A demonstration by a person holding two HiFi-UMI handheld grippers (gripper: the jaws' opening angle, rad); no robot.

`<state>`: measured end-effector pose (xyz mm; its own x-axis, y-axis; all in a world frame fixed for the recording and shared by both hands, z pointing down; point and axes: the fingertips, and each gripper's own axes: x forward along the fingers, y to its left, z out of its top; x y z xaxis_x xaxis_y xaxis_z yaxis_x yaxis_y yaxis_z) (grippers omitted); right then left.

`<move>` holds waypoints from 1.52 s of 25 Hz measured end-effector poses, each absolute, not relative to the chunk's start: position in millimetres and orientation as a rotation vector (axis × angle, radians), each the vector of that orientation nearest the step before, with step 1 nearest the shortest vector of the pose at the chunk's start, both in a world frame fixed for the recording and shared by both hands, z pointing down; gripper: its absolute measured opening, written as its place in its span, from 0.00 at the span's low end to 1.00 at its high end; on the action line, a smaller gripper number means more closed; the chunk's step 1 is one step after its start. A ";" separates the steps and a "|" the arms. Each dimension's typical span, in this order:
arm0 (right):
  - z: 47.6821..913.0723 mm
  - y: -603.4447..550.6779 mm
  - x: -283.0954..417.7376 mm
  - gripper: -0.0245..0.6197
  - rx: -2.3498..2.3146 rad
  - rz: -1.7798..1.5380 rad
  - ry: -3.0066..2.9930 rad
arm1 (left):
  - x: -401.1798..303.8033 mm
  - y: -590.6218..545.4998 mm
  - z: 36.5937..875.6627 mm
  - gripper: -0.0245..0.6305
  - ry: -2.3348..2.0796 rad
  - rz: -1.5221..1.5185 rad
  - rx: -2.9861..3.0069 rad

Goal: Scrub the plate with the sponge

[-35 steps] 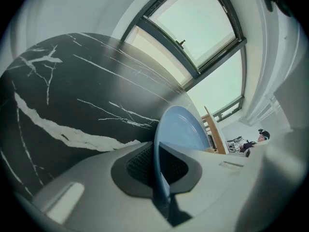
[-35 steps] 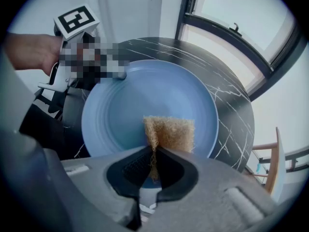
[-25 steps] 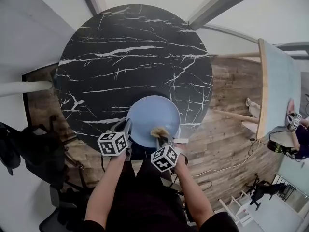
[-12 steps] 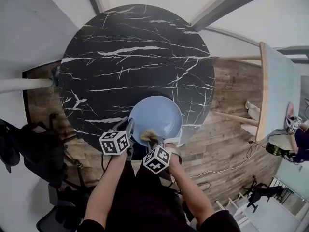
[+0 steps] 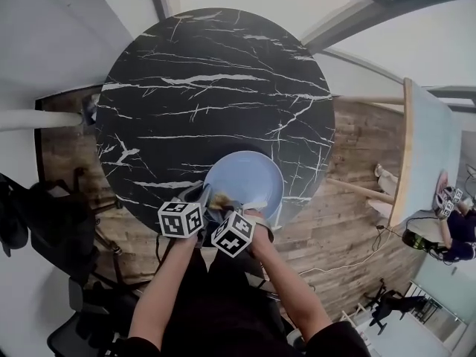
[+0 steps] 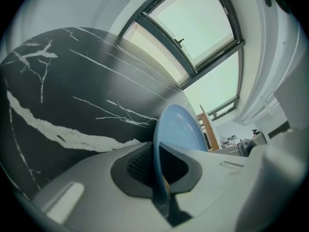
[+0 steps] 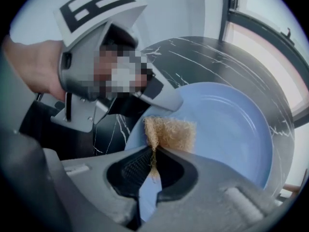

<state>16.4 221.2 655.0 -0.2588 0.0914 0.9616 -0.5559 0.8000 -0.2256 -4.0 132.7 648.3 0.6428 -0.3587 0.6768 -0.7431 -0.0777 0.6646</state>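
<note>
Gripping the near-left rim of a pale blue plate [image 5: 251, 178], the left gripper [image 6: 158, 168] has its jaws drawn narrow, with the thin rim pinched between the two dark, ribbed pads. The plate is round, smooth and glossy, with a shallow raised lip around a flat well. It sits at the near edge of the surface [image 5: 208, 88], a big round top in black stone-like material crossed by thin white veins and a few broader white streaks.

The right gripper [image 7: 152, 170] comes in just to the right of the left one. Its jaws are closed on a sponge [image 7: 171, 132], a tan, coarse, fibrous pad with frayed edges. A thin lower strip of it is squeezed between the pads, and the rest fans out above them as a rough rectangle. The sponge lies against the plate's well in its near-left part, close beside the tip of the left gripper's jaws.

Both grippers have smooth grey moulded bodies, and each carries a white cube printed with black square markers; the left cube [image 5: 181, 219] and the right cube [image 5: 233, 233] sit side by side at the surface's near edge. Bare forearms [image 5: 167, 288] lead back from them. Wood-plank floor [image 5: 349, 169] shows to the right of the surface, and a slanted window with a dark frame [image 6: 203, 28] rises beyond its far side.
</note>
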 end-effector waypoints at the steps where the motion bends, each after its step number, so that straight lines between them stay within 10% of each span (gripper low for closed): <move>1: 654.8 218.2 15.5 0.07 0.367 0.668 -1.730 | -3.6 133.3 647.9 0.07 -0.905 0.405 1.685; 38: 647.6 185.9 26.2 0.07 0.142 0.742 -1.754 | -2.6 133.6 647.1 0.06 -0.897 0.454 1.741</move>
